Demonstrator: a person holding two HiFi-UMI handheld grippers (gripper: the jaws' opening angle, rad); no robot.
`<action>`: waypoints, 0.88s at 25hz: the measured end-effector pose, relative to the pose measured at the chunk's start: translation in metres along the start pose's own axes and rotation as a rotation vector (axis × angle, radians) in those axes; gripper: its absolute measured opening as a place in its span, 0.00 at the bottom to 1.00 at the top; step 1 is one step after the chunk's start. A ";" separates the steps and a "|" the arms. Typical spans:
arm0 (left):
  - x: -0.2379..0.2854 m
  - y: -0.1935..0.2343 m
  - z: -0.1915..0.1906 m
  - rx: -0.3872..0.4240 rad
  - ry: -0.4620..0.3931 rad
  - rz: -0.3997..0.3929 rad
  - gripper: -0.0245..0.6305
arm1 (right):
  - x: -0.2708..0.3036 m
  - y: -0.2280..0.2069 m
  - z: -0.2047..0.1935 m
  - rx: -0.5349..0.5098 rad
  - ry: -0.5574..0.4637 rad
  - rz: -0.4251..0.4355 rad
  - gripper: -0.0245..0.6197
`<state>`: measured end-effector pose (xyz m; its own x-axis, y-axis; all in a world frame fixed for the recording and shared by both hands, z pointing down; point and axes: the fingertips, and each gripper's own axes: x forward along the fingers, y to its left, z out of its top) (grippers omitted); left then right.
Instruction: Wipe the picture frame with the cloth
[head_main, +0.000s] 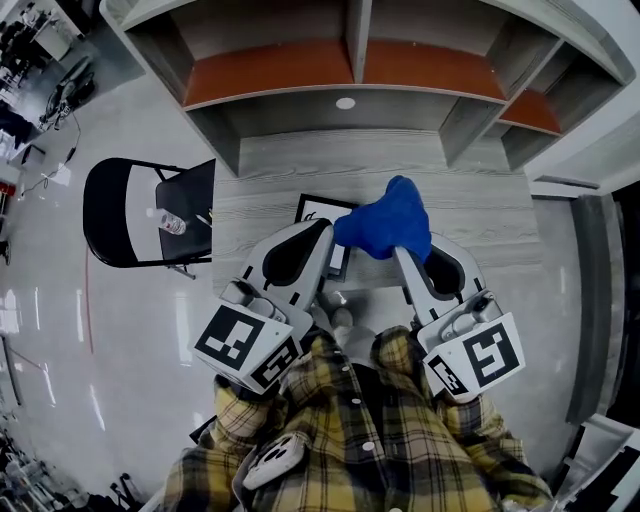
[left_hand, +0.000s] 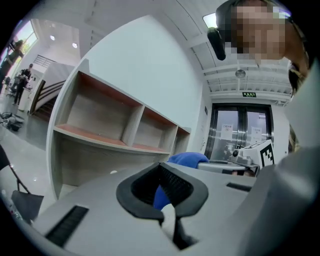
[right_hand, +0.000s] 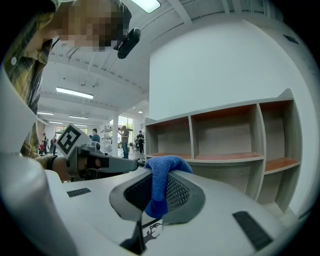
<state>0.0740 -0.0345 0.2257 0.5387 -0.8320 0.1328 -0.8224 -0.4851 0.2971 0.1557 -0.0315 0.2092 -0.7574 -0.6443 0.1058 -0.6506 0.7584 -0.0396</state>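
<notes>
A black picture frame (head_main: 312, 208) with a white picture lies on the grey table (head_main: 470, 215). My left gripper (head_main: 325, 232) hangs over it and hides most of it. In the left gripper view that gripper (left_hand: 160, 167) is shut, with nothing seen between its pads. A sliver of the white picture (left_hand: 170, 212) shows below them. My right gripper (head_main: 400, 250) is shut on a blue cloth (head_main: 385, 220), which bunches over its tips just right of the frame. The right gripper view shows the cloth (right_hand: 160, 172) draped between the jaws (right_hand: 159, 175), with the picture (right_hand: 150, 231) underneath.
An open shelving unit (head_main: 345, 60) with empty compartments stands along the table's far edge. A black folding chair (head_main: 130, 210) with a water bottle (head_main: 170, 222) on it stands to the left. Several people are far off in the right gripper view.
</notes>
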 end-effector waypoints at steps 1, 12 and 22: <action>-0.001 0.001 0.000 0.007 0.003 0.003 0.04 | 0.001 0.001 0.000 -0.001 -0.003 -0.001 0.10; -0.003 0.004 0.012 0.037 0.013 -0.023 0.04 | 0.006 0.009 0.008 -0.007 0.002 -0.030 0.10; -0.005 0.007 0.015 0.037 0.015 -0.049 0.04 | 0.018 0.016 0.008 -0.016 0.014 -0.021 0.10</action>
<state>0.0627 -0.0374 0.2131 0.5811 -0.8029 0.1329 -0.8008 -0.5352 0.2688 0.1315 -0.0317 0.2022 -0.7429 -0.6586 0.1199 -0.6651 0.7464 -0.0217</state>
